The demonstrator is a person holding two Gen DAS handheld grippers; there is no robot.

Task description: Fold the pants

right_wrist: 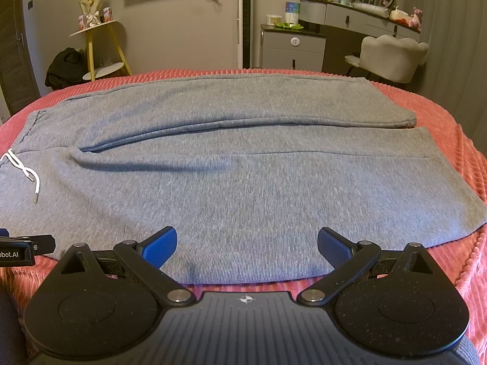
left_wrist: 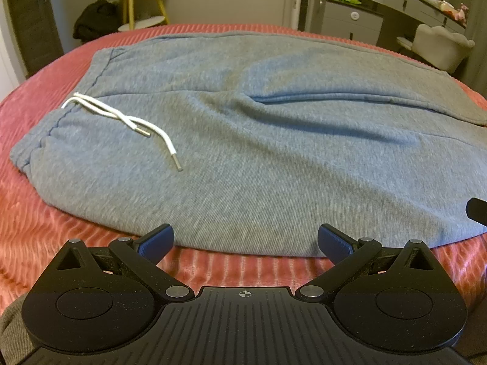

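1. Grey pants [left_wrist: 258,140] spread flat across the pink bedspread [left_wrist: 36,228], waistband to the left, legs lying side by side toward the right.
2. White drawstring [left_wrist: 121,118] loose on the fabric near the waistband.
3. Left tongs [left_wrist: 245,240] spread wide, gripping nothing, at the near hem edge.
4. Right tongs [right_wrist: 247,243] likewise wide apart, empty, over the near leg.

Grey pants [right_wrist: 243,176] lie flat across the pink bedspread [right_wrist: 450,112], waistband toward the bed's left edge (white drawstring [right_wrist: 26,173] loose on top). The right gripper [right_wrist: 246,245] hovers at the bed's near edge, blue fingers [right_wrist: 159,246] spread wide over the pants' near hem. The left gripper [right_wrist: 21,248] shows at the left edge.
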